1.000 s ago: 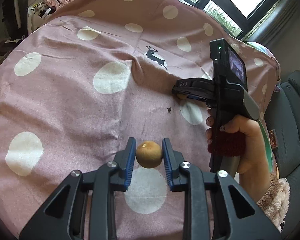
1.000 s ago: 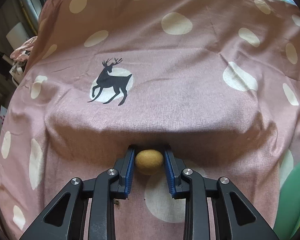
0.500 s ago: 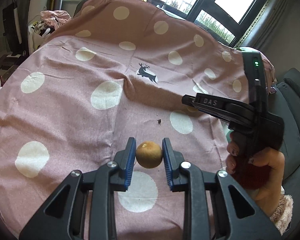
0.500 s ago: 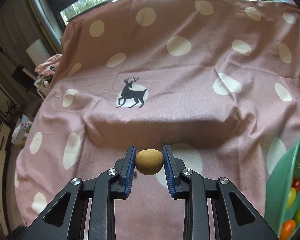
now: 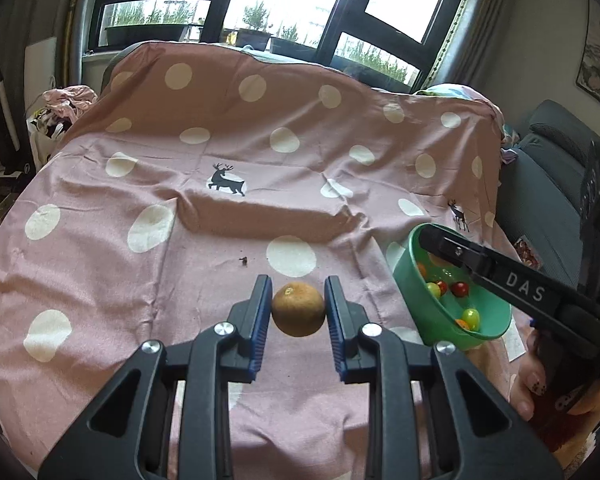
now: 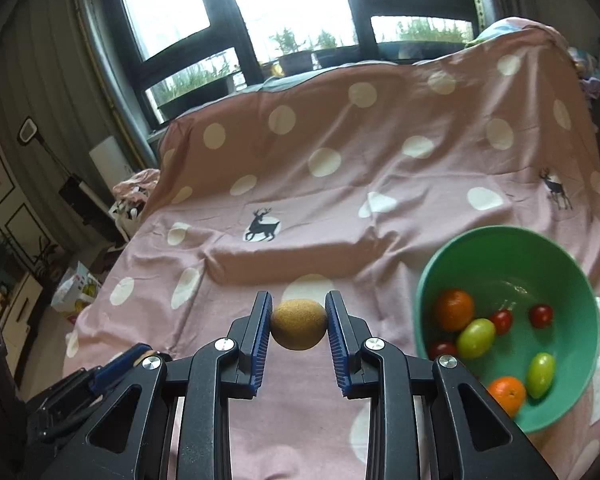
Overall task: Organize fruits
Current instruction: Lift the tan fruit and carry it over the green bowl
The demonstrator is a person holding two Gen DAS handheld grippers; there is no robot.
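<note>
1. The left gripper (image 5: 298, 308) squeezes 1 round brown fruit (image 5: 298, 309) between its fingers, up in the air.
2. The right gripper (image 6: 298, 324) squeezes another brown fruit (image 6: 298, 324), too.
3. Past them, a green bowl (image 6: 500, 252) of small fruits sits on the pink dotted cloth (image 6: 340, 208).

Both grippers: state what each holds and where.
Left gripper: brown round fruit, pinched at its sides. Right gripper: tan round fruit, same hold.
</note>
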